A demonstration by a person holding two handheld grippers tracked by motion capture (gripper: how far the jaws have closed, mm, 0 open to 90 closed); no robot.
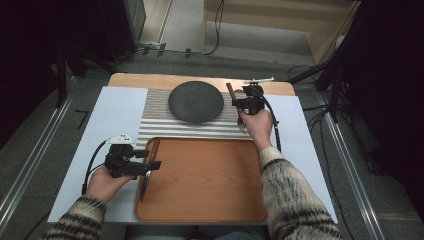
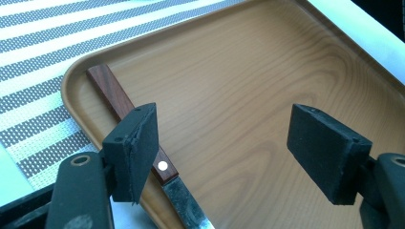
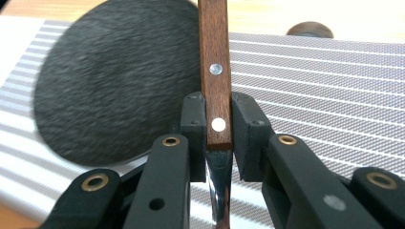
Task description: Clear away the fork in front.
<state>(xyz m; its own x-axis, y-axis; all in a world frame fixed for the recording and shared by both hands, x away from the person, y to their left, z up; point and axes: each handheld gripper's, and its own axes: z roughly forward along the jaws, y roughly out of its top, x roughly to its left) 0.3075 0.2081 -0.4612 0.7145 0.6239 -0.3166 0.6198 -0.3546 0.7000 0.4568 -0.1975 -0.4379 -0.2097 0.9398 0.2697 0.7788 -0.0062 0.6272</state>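
Right tool (image 3: 217, 138) clamps a wooden-handled fork (image 3: 214, 71); left tool (image 2: 229, 152) gapes above the tray's (image 2: 267, 76) knife (image 2: 138, 124).

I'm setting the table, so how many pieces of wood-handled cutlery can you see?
2. A knife lies along the tray's left edge, by the open left gripper. The right gripper holds another piece beside the dark round plate.

1. Wooden tabletop (image 1: 150, 79) was mostly covered by a white sheet (image 1: 112, 112).
2. On that lay a striped mat (image 1: 155, 117) with a dark round plate (image 1: 195, 101), plus a brown tray (image 1: 210, 175) nearer the person.
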